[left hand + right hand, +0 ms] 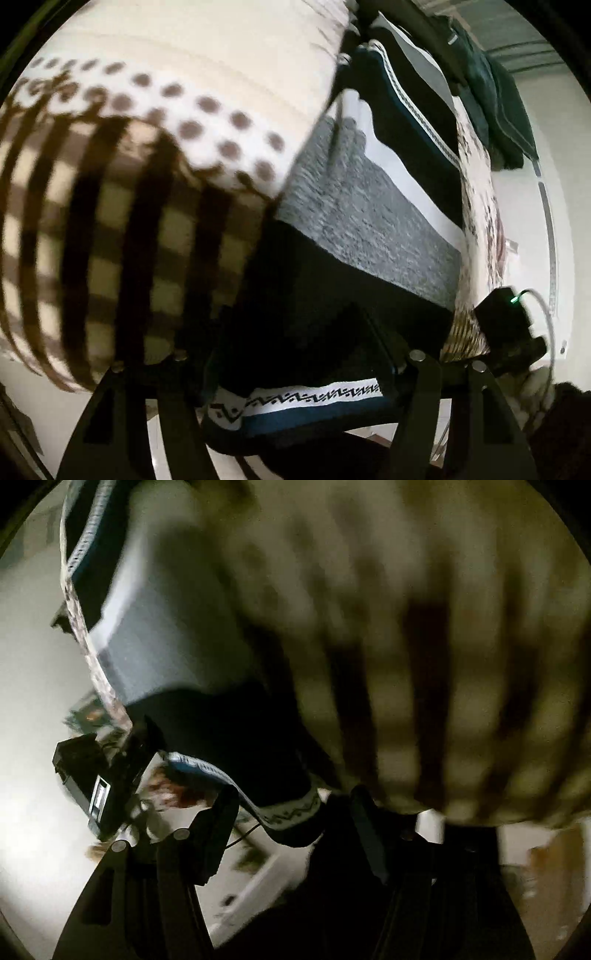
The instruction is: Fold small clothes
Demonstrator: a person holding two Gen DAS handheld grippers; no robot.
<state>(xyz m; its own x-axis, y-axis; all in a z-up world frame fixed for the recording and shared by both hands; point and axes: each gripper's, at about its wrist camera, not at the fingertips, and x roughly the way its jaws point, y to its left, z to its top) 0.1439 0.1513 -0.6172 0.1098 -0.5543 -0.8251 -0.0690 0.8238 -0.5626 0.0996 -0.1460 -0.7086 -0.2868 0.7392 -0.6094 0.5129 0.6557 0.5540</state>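
A small garment with black, grey-knit and white bands (369, 214) and a patterned white waistband (314, 397) hangs between both grippers. My left gripper (295, 373) has its fingers closed on the waistband edge. In the right wrist view the same garment (207, 723) hangs with its waistband (288, 812) pinched between my right gripper (295, 805) fingers. The other gripper (99, 775) shows at the left in that view, and a black gripper body (506, 325) at the right in the left wrist view.
A cream cloth with brown dots and dark checks (129, 184) fills the left, blurred; it also fills the right wrist view (443, 646). A dark green garment (487, 103) and a floral cloth (480, 221) lie at the far right. White wall (554, 147) beyond.
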